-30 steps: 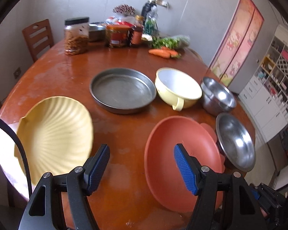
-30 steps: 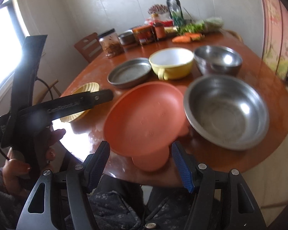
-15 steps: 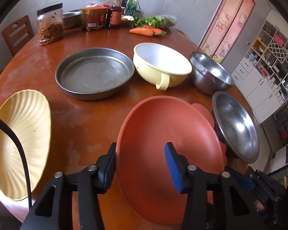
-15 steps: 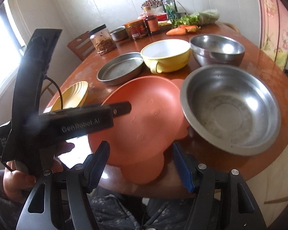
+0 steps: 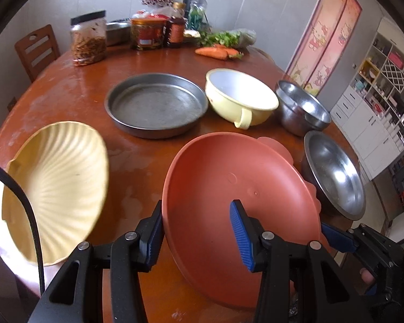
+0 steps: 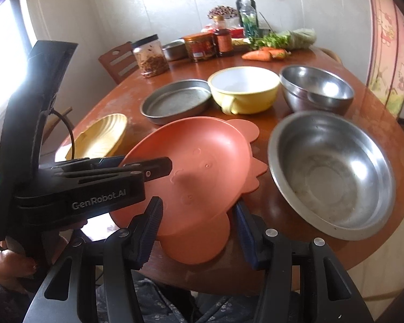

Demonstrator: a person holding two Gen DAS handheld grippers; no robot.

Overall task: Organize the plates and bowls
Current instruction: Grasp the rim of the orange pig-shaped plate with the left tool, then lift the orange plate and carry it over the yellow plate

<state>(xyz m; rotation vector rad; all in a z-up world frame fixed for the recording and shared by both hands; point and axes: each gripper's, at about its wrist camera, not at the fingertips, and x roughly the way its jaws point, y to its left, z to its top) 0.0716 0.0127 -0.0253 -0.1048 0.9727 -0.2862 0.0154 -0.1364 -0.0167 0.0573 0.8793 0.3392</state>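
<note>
An orange plastic plate [image 5: 229, 183] with ear-shaped tabs is tilted up off the wooden table [image 5: 67, 99]. My left gripper [image 5: 196, 231] straddles its near left rim, one finger under and one over, and appears shut on it. In the right wrist view the plate [image 6: 202, 161] is raised, and my right gripper [image 6: 199, 223] is open around its front tab. Behind stand a grey metal pan [image 5: 156, 105], a yellow handled bowl [image 5: 239, 97] and a steel bowl [image 5: 301, 107]. A wide steel bowl [image 6: 331, 172] sits to the right, and a yellow shell plate [image 5: 54, 188] to the left.
Jars [image 5: 89, 37], bottles, greens and carrots [image 5: 218, 51] crowd the table's far edge. A wooden chair [image 5: 37, 48] stands behind on the left. White shelving [image 5: 385, 94] stands at the right. The person's lap is below the near table edge [image 6: 175, 296].
My left gripper moved right from the bare table onto the orange plate's rim and narrowed on it. The plate has tilted up off the table. My right gripper stayed around the front tab.
</note>
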